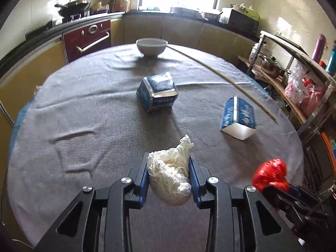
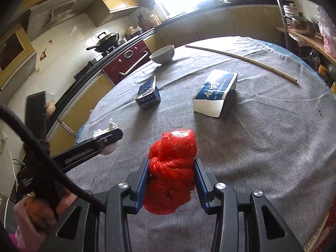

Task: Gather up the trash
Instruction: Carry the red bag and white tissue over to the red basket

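The crumpled white paper wad (image 1: 170, 174) sat between the blue pads of the left gripper (image 1: 169, 180), which pinched it from both sides just above the grey tablecloth (image 1: 84, 109). Its long axis ran forward along the fingers, and a loose tail stuck out past the tips. The red plastic bag (image 2: 171, 168) was squeezed the same way in the right gripper (image 2: 172, 180). So both grippers were full, and I judged that the next move should carry these 2 pieces to a bin, which I could not see.

2 blue and white cartons were left on the table. The small carton (image 1: 156, 92) lay straight ahead of the left gripper, and the long carton (image 2: 216, 92) lay ahead of the right one, which was nearer to it. Their white printing was too blurred to read. A bowl (image 1: 151, 46) and a thin stick (image 1: 220, 77) lay farther away.
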Tool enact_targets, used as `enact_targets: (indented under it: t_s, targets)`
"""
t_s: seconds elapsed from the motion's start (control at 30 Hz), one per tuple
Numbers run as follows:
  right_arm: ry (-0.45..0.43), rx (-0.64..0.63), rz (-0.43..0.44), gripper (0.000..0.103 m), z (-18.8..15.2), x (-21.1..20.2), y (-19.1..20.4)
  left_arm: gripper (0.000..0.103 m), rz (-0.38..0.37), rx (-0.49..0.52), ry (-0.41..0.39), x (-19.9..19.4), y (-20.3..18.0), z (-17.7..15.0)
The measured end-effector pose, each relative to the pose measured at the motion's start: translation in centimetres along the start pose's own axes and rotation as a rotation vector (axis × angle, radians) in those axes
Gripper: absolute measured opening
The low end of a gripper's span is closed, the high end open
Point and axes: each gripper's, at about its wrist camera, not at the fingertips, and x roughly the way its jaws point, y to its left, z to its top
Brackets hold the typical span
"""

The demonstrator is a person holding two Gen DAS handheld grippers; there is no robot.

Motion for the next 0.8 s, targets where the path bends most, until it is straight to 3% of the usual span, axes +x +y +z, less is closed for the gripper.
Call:
enact_targets:
  t_s: [0.33, 0.8]
  targets:
    - [-0.035, 0.007, 0.023, 0.044, -1.5, -3.1, 0.0, 0.036, -0.008, 0.024, -0.069, -5.6, -2.0, -2.4]
    - [-0.096, 0.027, 0.063, 0.044, -3.4, -8.6, -0.8, 0.036, -0.009, 0.073, -0.087, -9.6, -5.7, -5.2]
